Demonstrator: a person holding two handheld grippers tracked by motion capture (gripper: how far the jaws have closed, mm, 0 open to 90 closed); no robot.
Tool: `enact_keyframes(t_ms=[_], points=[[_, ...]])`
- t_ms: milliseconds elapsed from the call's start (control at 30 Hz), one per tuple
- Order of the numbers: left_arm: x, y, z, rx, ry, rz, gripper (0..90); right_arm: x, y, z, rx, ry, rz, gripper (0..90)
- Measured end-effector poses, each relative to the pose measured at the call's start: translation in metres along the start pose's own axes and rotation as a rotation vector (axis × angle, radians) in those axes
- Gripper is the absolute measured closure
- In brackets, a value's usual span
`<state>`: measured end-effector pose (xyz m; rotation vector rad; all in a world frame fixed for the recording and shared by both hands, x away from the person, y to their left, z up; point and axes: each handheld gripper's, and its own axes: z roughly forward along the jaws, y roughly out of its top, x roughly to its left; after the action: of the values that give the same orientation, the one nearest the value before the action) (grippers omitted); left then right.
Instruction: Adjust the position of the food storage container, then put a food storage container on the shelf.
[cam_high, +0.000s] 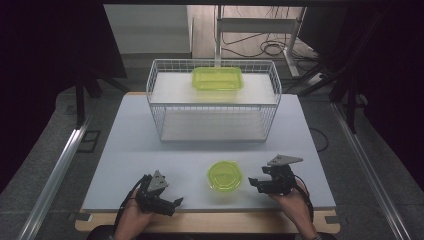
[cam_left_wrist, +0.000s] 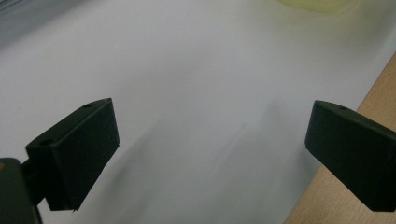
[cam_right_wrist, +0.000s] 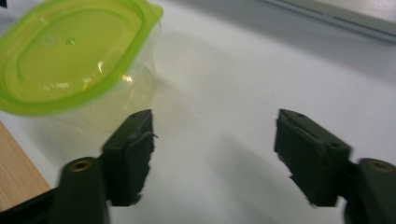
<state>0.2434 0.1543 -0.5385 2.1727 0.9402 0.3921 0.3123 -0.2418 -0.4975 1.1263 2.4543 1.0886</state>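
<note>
Near the table (cam_high: 150, 150) front edge, the left gripper (cam_high: 170, 204) hangs wide and empty; the right gripper (cam_high: 253, 183), also wide and empty, sits just beside the round lidded container (cam_high: 225, 175); a sideways nudge could slide that light tub, or a grip on its lid rim could slip; farther off, a rectangular container (cam_high: 217, 78) rests inside the wire basket (cam_high: 155, 80).

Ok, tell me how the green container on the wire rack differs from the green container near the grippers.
The rack container is rectangular; the near container is round. The rack container sits on top of the wire rack, while the near container stands on the table between the left gripper and right gripper. The rack container looks wider. Both are translucent yellow-green, and both stand upright.
</note>
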Motion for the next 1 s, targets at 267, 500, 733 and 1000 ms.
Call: enact_keyframes(t_ms=[267,500,733,1000], points=[[0.0,0.0,0.0,0.002,0.003,0.003,2.7,-0.002,-0.002,0.002,-0.027,0.011,0.007,9.7],[0.0,0.0,0.001,0.006,0.001,0.009,2.7,0.001,0.002,0.001,-0.056,0.011,0.024,5.5],[-0.001,0.0,0.002,0.005,0.001,0.006,2.7,0.003,0.012,-0.002,-0.057,0.071,0.065,5.3],[0.0,0.0,0.001,0.009,0.004,0.01,2.7,0.009,0.029,0.002,-0.058,0.128,0.083,18.0]])
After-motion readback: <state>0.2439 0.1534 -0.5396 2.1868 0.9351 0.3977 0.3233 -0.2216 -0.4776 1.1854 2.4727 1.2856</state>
